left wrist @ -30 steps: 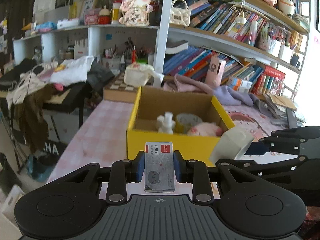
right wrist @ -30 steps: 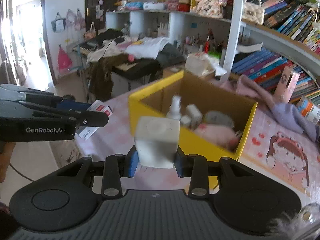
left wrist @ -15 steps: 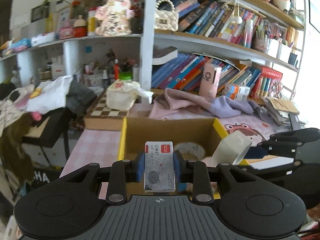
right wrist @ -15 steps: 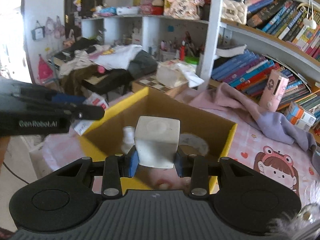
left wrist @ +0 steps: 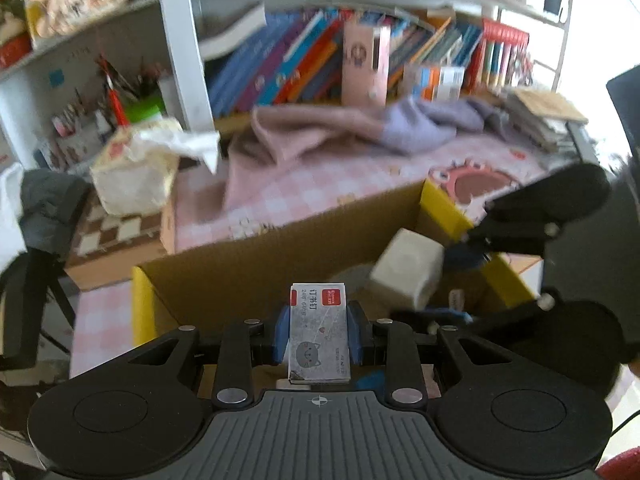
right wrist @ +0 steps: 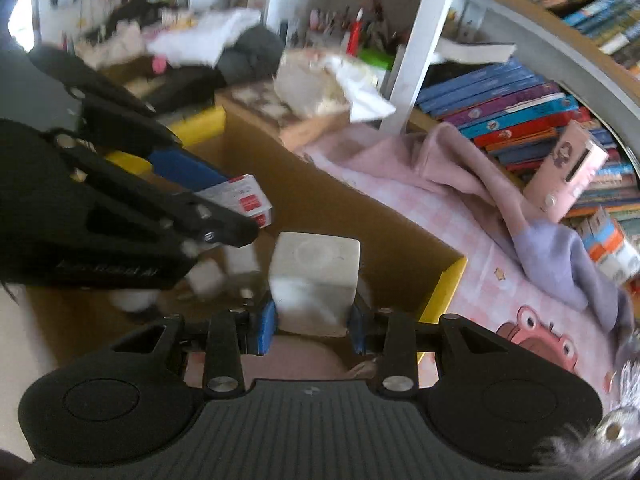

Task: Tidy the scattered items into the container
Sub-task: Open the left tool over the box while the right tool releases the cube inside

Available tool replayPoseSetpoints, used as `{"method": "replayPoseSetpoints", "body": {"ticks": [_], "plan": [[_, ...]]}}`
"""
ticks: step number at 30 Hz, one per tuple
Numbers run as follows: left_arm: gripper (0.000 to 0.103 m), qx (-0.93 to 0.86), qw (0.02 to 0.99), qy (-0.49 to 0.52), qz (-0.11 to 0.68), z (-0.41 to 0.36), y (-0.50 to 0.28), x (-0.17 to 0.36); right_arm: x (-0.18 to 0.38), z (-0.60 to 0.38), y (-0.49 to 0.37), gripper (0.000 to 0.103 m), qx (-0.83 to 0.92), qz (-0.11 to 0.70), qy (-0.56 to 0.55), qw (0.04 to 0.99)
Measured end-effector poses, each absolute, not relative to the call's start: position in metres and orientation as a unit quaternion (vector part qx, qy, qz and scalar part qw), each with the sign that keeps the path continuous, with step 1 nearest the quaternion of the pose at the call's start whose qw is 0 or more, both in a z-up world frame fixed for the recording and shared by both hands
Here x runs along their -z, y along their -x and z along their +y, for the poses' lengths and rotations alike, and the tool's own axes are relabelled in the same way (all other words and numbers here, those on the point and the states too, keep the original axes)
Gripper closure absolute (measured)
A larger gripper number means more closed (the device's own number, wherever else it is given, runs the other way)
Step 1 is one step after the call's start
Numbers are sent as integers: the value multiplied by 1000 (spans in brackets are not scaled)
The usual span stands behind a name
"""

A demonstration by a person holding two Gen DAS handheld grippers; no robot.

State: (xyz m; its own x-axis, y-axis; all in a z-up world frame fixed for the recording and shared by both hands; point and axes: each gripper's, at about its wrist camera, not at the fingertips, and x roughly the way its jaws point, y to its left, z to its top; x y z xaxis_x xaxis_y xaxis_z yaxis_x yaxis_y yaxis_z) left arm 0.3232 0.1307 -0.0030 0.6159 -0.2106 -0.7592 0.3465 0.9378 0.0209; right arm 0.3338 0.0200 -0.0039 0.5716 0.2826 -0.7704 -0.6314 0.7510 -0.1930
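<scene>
The yellow cardboard box [left wrist: 280, 256] sits open on the pink checked tablecloth [left wrist: 304, 188], and both held items hang over its brown interior. The left gripper [left wrist: 319, 334] clamps a small staple box [left wrist: 319, 336] with a red label and a cat drawing, its blue pads pressed on both sides. Just to its right, the right gripper [right wrist: 313, 322] grips a white cube-shaped container [right wrist: 314, 276] between its 2 pads. Blurred pale items lie on the box floor. Beyond the box lie a pink-and-lilac cloth [right wrist: 480, 184], a tissue pack [left wrist: 136, 176] and a shelf of books [left wrist: 304, 56].
</scene>
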Motion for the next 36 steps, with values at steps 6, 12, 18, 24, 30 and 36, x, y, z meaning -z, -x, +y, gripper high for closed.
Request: {"method": "replayPoseSetpoints", "body": {"ticks": [6, 12, 18, 24, 30, 36], "plan": [[75, 155, 880, -77, 443, 129, -336, 19, 22, 27, -353, 68, -276, 397, 269, 833], [73, 155, 878, -81, 446, 126, -335, 20, 27, 32, -352, 63, -296, 399, 271, 825], [70, 158, 890, -82, 420, 126, -323, 8, 12, 25, -337, 46, -301, 363, 254, 844], [70, 146, 906, -73, 391, 126, -303, -11, -9, 18, -314, 46, -295, 325, 248, 864], [57, 132, 931, -76, 331, 120, -267, -44, -33, 3, -285, 46, -270, 281, 226, 893], [41, 117, 953, -75, 271, 117, -220, -71, -59, -20, -248, 45, -224, 239, 188, 926]]}}
